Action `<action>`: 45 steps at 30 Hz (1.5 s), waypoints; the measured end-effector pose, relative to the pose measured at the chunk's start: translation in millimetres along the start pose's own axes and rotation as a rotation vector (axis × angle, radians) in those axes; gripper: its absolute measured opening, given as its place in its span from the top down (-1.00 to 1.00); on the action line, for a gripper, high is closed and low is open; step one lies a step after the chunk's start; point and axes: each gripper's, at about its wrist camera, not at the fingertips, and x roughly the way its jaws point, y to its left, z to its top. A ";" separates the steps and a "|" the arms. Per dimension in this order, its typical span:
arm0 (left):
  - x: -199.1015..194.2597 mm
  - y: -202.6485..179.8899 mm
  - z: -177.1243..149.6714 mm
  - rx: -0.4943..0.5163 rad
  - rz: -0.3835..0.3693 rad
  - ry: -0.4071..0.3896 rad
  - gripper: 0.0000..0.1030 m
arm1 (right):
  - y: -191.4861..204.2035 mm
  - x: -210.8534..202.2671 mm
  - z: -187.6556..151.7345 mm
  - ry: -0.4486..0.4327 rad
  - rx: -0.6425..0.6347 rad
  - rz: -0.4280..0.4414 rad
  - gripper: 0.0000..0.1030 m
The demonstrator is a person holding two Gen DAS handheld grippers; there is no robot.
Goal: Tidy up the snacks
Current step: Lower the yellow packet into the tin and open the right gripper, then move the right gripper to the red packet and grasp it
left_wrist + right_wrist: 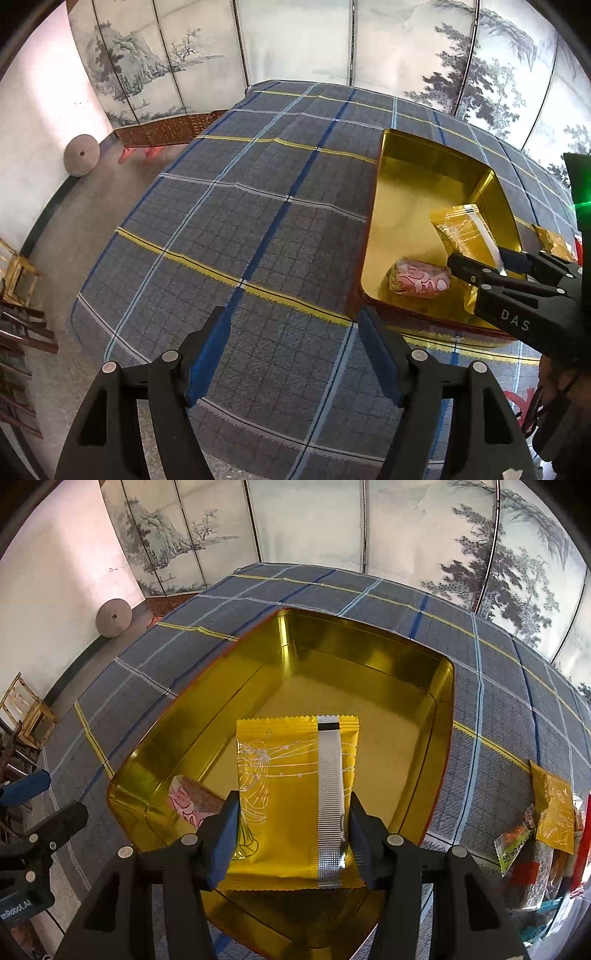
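Table (258,221) with a blue plaid cloth carries everything here. Near its right edge sits a big gold tin box (369,657), open on top, with shiny walls.

Inside the box, by its near left corner, lies a pink snack (419,277) on the gold floor. The rest of the floor looks bare.

The right gripper (291,834) hangs right over the box and points down into it. Its jaws are clenched on a yellow snack packet (288,794), one pad on each long side. The packet's long side runs straight out from the jaws, toward the far wall of the box. So the drop spot is just below it, and this hand is the nearer one.

The left gripper (291,354) is over the cloth, just left of the box. Its jaws are spread with nothing between them.

More snack packets (552,808) lie on the cloth by the table's right edge.
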 end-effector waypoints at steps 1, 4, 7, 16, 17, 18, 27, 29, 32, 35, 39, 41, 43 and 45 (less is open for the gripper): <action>-0.2 -0.7 -0.4 0.000 -0.003 0.000 -0.33 | -0.2 -0.2 -0.4 0.001 0.000 0.003 -0.08; -0.1 -4.7 -1.5 0.005 -0.006 0.003 -0.34 | -1.7 -0.4 -1.8 0.008 0.012 0.021 -0.08; -1.1 -8.9 -1.4 0.008 -0.015 0.003 -0.35 | -3.1 -2.2 -2.7 0.008 0.009 0.026 -0.13; -5.5 -23.6 -5.2 0.021 -0.038 0.002 -0.38 | -8.5 -23.5 -7.7 -0.039 0.005 0.048 -0.20; -5.9 -26.0 -5.6 0.025 -0.041 0.001 -0.38 | -11.4 -27.8 -9.3 -0.045 0.012 0.047 -0.20; -6.4 -29.4 -5.9 0.030 -0.046 0.002 -0.39 | -15.1 -32.7 -11.0 -0.051 0.018 0.050 -0.20; -11.4 -65.6 -5.0 0.087 -0.091 -0.007 -0.39 | -78.0 -82.8 -23.7 -0.134 0.095 -0.018 -0.20; -13.6 -73.4 -4.3 0.100 -0.098 -0.011 -0.39 | -99.2 -91.9 -28.2 -0.149 0.122 -0.049 -0.20; -16.5 -86.0 -4.1 0.118 -0.114 -0.015 -0.40 | -138.4 -104.8 -36.6 -0.166 0.166 -0.116 -0.29; -17.0 -100.1 -4.7 0.139 -0.128 -0.012 -0.41 | -175.4 -113.0 -46.3 -0.172 0.200 -0.188 -0.33; -16.5 -120.1 -6.0 0.170 -0.146 -0.007 -0.42 | -223.2 -117.4 -61.2 -0.157 0.263 -0.250 -0.33; -16.9 -130.1 -6.0 0.185 -0.155 -0.004 -0.42 | -244.0 -117.3 -68.5 -0.143 0.289 -0.272 -0.33; -17.0 -143.9 -6.6 0.204 -0.167 -0.002 -0.42 | -256.6 -115.1 -73.9 -0.131 0.303 -0.281 -0.33; -17.3 -158.2 -7.4 0.226 -0.180 0.002 -0.42 | -264.7 -110.5 -78.3 -0.119 0.310 -0.292 -0.33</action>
